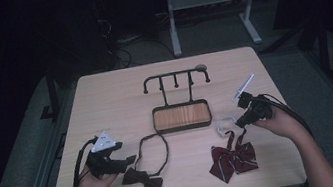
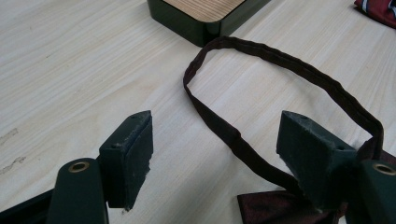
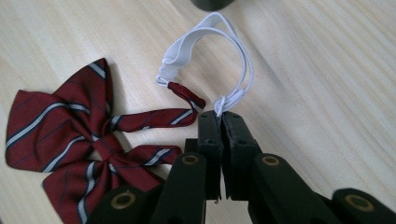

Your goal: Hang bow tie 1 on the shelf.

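Note:
A dark maroon bow tie (image 1: 142,179) with a looped neck strap (image 2: 243,140) lies on the table at front left. My left gripper (image 1: 127,160) is open, its jaws straddling the strap just above the bow (image 2: 280,210). At front right lies a red striped bow tie (image 1: 232,159) (image 3: 70,144) with a white elastic loop (image 3: 205,51). My right gripper (image 1: 238,122) (image 3: 220,116) is shut on that elastic loop at its knot. A black hook stand (image 1: 175,78) on a wooden tray base (image 1: 181,116) sits mid-table.
The stand's tray corner (image 2: 205,18) lies close beyond the maroon strap. Bare tabletop (image 1: 106,108) spreads left and behind. The floor beyond the far edge holds a white desk frame (image 1: 212,10) and cables.

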`<state>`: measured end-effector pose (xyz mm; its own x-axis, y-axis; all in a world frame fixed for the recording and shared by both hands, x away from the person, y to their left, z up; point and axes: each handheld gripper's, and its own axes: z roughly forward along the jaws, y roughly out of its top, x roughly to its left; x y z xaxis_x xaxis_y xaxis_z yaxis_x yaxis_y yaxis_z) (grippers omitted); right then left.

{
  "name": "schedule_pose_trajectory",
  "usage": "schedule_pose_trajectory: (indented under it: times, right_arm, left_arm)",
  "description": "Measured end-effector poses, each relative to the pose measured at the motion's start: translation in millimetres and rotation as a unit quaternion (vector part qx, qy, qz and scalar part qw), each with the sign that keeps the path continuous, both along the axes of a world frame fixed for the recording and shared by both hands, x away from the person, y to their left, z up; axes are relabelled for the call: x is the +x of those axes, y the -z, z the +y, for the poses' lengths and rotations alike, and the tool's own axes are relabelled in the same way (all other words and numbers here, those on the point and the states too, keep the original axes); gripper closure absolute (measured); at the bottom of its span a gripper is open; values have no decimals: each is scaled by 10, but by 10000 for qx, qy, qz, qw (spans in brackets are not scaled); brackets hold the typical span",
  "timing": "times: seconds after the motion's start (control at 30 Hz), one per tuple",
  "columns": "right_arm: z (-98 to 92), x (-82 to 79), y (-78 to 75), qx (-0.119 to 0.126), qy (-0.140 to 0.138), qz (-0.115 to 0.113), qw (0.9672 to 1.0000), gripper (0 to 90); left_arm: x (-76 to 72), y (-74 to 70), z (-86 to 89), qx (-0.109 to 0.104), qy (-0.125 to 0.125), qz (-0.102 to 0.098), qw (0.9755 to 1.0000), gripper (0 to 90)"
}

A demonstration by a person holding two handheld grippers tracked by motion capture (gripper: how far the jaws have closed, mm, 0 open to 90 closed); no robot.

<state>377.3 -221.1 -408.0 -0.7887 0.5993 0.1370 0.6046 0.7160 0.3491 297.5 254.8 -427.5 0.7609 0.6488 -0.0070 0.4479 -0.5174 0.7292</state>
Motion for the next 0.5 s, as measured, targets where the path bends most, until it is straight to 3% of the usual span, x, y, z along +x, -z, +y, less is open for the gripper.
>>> schedule_pose_trajectory:
  times: [0.23, 0.5]
  right_arm:
    - [30, -30, -48, 103, -220, 54, 9997, 865]
    - [42, -70, -228, 187, -367, -18, 9991, 865]
  left_arm:
    - [1, -4, 4, 27, 11, 23, 10000, 272]
    - [2, 0, 1, 28, 10, 20, 10000, 272]
